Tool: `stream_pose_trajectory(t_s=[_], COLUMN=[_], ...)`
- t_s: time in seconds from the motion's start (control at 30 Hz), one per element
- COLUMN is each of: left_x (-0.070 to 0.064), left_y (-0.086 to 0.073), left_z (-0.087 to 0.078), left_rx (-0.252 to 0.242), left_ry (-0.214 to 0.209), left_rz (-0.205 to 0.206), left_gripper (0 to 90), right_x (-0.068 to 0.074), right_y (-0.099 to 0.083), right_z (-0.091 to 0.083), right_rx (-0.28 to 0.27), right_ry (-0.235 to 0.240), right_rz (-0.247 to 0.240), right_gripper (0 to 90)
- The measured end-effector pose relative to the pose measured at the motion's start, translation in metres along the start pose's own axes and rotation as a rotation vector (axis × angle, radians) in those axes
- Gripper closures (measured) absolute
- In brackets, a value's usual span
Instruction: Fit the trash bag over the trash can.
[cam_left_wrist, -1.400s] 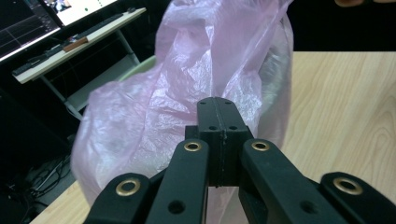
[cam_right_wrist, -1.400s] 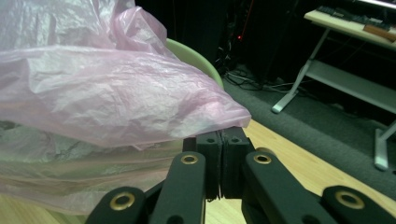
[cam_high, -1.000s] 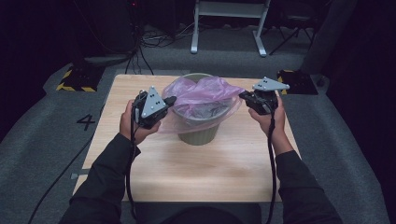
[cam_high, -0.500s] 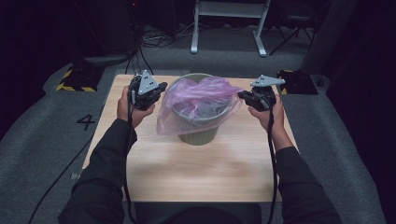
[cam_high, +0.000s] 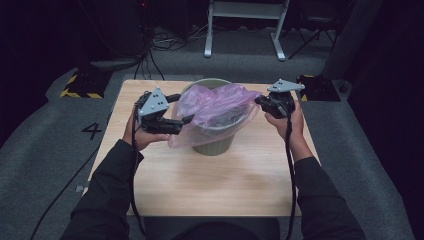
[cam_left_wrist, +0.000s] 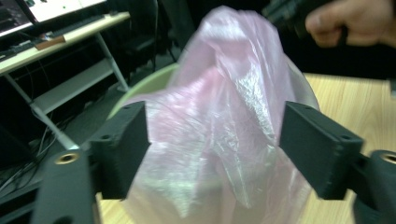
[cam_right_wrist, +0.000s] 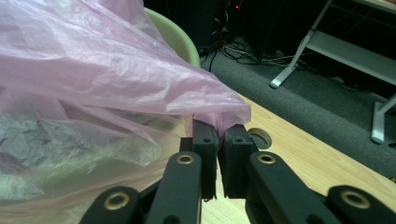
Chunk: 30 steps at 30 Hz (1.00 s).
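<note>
Currently, a pink plastic bag (cam_high: 215, 112) sits in and over a green bin (cam_high: 214, 145) at the middle of the wooden surface (cam_high: 210, 185). The right claw (cam_high: 261, 101) is clamped on the bag's edge; the right gripper view shows its jaws pinched together on a fold of film (cam_right_wrist: 224, 116), a detail too small to read from the high view. The left claw (cam_high: 184, 107) stands with jaws wide apart, bag between them but ungripped, as the left gripper view confirms. Judgement: the step is fitting the bag over the rim. The left claw should close on the near edge, then both should pull outward evenly, gently, to avoid tearing.
</note>
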<state>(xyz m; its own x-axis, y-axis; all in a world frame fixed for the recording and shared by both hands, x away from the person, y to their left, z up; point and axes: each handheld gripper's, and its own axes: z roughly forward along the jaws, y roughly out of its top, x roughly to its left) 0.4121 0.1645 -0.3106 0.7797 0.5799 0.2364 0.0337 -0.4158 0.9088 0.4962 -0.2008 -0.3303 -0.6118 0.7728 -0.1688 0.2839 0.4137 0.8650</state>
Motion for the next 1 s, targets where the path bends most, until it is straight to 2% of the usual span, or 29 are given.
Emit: stream_pose_trajectory(t_s=[0.1, 0.23, 0.3, 0.37, 0.47, 0.5, 0.57, 0.6, 0.63, 0.67, 0.7, 0.73, 0.8, 0.83, 0.93, 0.97, 1.0], left_x=[-0.008, -0.012, -0.019, -0.025, -0.033, -0.033, -0.030, -0.028, -0.023, -0.020, -0.015, -0.011, -0.007, 0.001, 0.012, 0.012, 0.023], left_y=[0.001, -0.002, -0.002, -0.002, -0.001, -0.001, -0.001, -0.001, -0.001, -0.001, -0.001, 0.000, 0.000, 0.000, 0.001, 0.001, 0.001], left_z=[0.008, 0.012, 0.011, 0.010, 0.014, 0.016, 0.020, 0.022, 0.025, 0.025, 0.025, 0.024, 0.023, 0.020, 0.016, 0.016, 0.015], left_rx=[0.042, 0.055, 0.061, 0.064, 0.099, 0.112, 0.138, 0.142, 0.165, 0.160, 0.150, 0.141, 0.129, 0.111, 0.107, 0.107, 0.109], left_ry=[-0.022, -0.049, -0.042, -0.065, -0.032, -0.006, 0.048, 0.052, 0.080, 0.075, 0.097, 0.113, 0.098, 0.091, 0.094, 0.094, 0.093], left_rz=[0.019, 0.025, 0.044, 0.058, 0.080, 0.080, 0.067, 0.054, 0.041, 0.025, 0.008, 0.005, 0.002, -0.006, 0.005, 0.005, -0.001], left_gripper=[21.9, 20.9, 20.3, 19.4, 18.4, 18.5, 22.4, 23.2, 25.7, 30.7, 39.5, 54.0, 64.5, 71.5, 86.5, 88.0, 89.5], right_x=[0.001, 0.000, -0.001, -0.001, -0.001, -0.001, 0.000, 0.000, 0.001, 0.001, 0.002, 0.002, 0.002, 0.002, 0.002, 0.002, 0.001], right_y=[0.001, 0.001, 0.000, -0.001, -0.002, -0.002, -0.001, -0.001, -0.001, -0.001, 0.000, 0.000, 0.002, 0.002, 0.002, 0.002, 0.002], right_z=[0.000, 0.000, 0.000, -0.001, -0.001, -0.001, -0.002, -0.002, -0.002, -0.002, -0.003, -0.003, -0.003, -0.004, -0.004, -0.004, -0.004], right_rx=[0.003, 0.001, 0.003, 0.002, 0.009, 0.009, 0.008, 0.007, 0.006, 0.001, 0.000, 0.001, -0.002, -0.001, 0.005, 0.005, 0.021], right_ry=[-0.001, -0.015, -0.009, -0.005, -0.002, -0.001, 0.003, 0.007, 0.011, 0.018, 0.023, 0.023, 0.033, 0.031, 0.033, 0.033, 0.038], right_rz=[0.002, 0.010, 0.018, 0.018, 0.019, 0.020, 0.022, 0.023, 0.021, 0.011, 0.008, 0.003, -0.007, -0.009, -0.017, -0.017, -0.021], right_gripper=[87.0, 89.1, 89.4, 89.4, 89.4, 89.4, 89.3, 89.2, 89.0, 88.7, 88.4, 88.1, 87.9, 87.9, 88.8, 88.8, 89.3])
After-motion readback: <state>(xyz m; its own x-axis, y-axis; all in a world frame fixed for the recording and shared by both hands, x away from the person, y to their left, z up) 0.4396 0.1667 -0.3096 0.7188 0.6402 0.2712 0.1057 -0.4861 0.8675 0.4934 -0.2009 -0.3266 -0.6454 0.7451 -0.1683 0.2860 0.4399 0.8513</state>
